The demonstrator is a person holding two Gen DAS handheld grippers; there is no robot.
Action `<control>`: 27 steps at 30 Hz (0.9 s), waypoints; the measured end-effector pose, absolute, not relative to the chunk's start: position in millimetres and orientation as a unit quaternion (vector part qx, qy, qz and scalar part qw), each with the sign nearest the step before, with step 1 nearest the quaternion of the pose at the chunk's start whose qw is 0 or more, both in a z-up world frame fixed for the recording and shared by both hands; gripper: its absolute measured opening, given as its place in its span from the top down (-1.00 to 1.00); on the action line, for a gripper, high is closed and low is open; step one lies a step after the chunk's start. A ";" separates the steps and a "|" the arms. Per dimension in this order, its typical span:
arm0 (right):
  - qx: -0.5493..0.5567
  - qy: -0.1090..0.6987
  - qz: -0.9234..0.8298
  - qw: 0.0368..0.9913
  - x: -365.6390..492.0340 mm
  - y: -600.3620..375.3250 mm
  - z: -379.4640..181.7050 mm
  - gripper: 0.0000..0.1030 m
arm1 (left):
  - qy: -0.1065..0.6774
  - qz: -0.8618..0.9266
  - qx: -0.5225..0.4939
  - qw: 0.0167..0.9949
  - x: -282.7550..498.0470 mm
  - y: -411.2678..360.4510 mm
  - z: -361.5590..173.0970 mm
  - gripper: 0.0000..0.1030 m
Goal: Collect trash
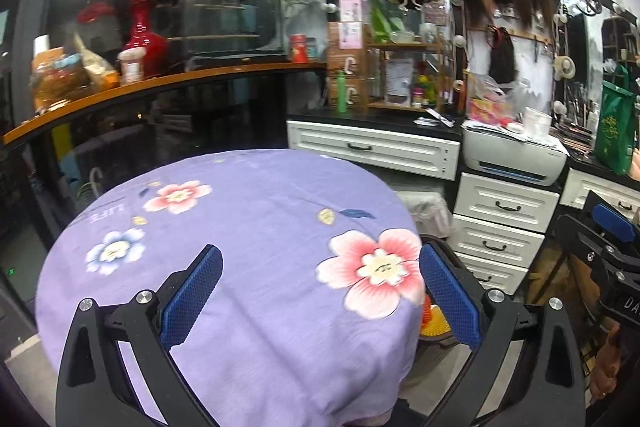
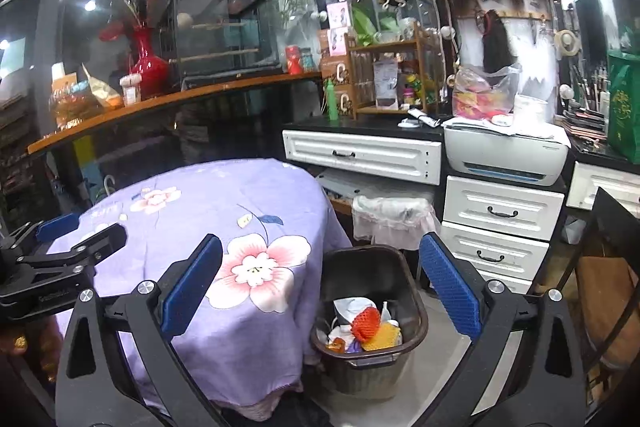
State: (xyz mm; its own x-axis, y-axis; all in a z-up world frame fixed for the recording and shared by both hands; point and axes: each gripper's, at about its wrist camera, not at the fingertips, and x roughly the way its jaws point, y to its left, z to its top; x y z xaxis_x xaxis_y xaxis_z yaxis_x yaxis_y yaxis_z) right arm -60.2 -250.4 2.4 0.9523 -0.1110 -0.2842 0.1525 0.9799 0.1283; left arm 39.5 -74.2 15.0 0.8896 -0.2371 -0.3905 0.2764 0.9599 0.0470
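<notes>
Behind your table stands a cluttered dressing counter with white drawers [image 2: 502, 213], a printer [image 2: 506, 157] at two o'clock in your right wrist view, and a red vase [image 1: 144, 37] on the curved orange shelf [image 1: 168, 81] at ten o'clock. Your round table wears a purple floral cloth [image 1: 248, 227] with nothing lying on it. Your left gripper [image 1: 320, 291] hovers over that cloth, jaws spread wide and empty. Your right gripper [image 2: 320, 291] is likewise wide open with nothing between the pads, held above the dark trash bin [image 2: 416, 311] on the floor just beside the table at five o'clock. The trash [image 2: 366, 325] sits inside that bin: an orange foam net, a yellow piece and white scraps.
</notes>
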 end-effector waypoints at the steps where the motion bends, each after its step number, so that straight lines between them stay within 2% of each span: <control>1: 0.069 0.138 -0.065 0.986 -62.5 -245.5 3.0 -0.89 | 0.193 -0.129 0.049 0.971 36.5 -70.0 15.6 -0.89; 14: 0.058 0.142 -0.057 0.986 -81.0 -222.9 -0.6 -0.89 | 0.147 -0.089 0.037 0.984 0.8 -50.3 16.0 -0.89; 27: 0.046 0.135 -0.044 0.989 -85.9 -213.6 -3.2 -0.89 | 0.174 -0.087 0.003 0.981 3.4 -39.8 7.6 -0.89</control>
State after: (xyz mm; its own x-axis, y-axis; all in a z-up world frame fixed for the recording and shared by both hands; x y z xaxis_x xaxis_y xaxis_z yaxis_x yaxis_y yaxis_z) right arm -85.9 -213.6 -3.2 0.9596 -0.0752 -0.2711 0.1001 0.9918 0.0791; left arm 3.4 -39.8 7.6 0.9244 -0.1701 -0.3415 0.1719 0.9848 -0.0251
